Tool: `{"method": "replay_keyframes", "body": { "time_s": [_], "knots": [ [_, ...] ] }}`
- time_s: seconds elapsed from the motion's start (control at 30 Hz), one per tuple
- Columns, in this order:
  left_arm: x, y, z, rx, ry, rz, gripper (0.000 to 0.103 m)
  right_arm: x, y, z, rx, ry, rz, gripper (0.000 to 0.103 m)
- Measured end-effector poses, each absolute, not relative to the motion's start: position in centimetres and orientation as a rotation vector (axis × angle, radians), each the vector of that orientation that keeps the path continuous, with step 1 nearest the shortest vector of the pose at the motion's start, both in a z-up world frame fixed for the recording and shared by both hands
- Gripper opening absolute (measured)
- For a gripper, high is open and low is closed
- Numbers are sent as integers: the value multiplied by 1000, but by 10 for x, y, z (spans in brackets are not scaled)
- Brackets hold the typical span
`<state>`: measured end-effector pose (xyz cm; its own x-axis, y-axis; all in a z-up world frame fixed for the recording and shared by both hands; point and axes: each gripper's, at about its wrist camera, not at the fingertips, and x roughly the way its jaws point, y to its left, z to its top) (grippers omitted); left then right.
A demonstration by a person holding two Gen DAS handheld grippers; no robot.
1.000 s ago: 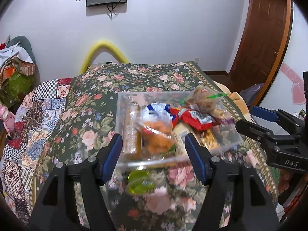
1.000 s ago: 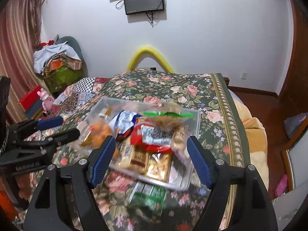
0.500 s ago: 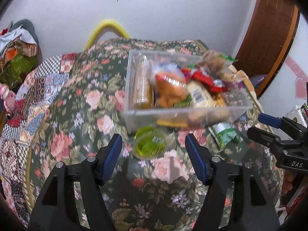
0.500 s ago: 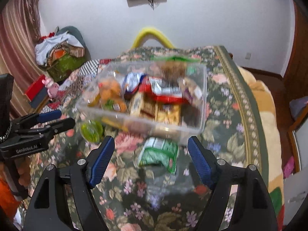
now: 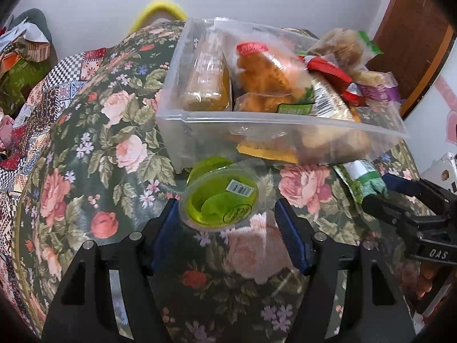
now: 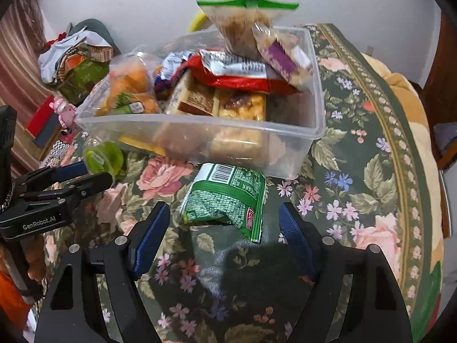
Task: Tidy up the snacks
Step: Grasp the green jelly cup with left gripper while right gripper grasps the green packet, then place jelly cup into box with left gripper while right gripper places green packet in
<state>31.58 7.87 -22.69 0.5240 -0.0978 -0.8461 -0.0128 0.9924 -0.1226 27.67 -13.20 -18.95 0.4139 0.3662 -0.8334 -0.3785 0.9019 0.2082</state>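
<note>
Left gripper [image 5: 228, 217] fingers spread, green jelly cup [image 5: 221, 201] between them on the floral cloth [image 5: 85, 143], pads not touching it. Clear bin [image 6: 200, 123] of snacks just behind; right gripper [image 6: 224, 223] spread around green snack packet [image 6: 228, 197], no contact.

My left gripper [image 5: 228, 223] stands open; a green jelly cup [image 5: 220, 200] lies between my jaws, the clear snack bin [image 5: 200, 120] just beyond.
</note>
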Motion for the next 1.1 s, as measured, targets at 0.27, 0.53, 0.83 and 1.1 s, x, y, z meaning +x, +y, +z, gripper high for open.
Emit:
{"method": "replay_keyframes", "body": {
  "time_s": [0.27, 0.53, 0.83, 1.1],
  "knots": [
    [330, 75, -241, -121, 1017, -21, 68, 276, -122, -193, -8, 1031, 457, 72],
    [324, 75, -241, -106, 991, -29, 58, 278, -124, -194, -10, 1024, 478, 49],
    [303, 74, -218, -113, 970, -79, 56, 267, -128, -188, -2, 1020, 489, 39],
    [280, 61, -182, -100, 911, -117, 56, 250, -139, -171, -10, 974, 494, 38]
  ]
}}
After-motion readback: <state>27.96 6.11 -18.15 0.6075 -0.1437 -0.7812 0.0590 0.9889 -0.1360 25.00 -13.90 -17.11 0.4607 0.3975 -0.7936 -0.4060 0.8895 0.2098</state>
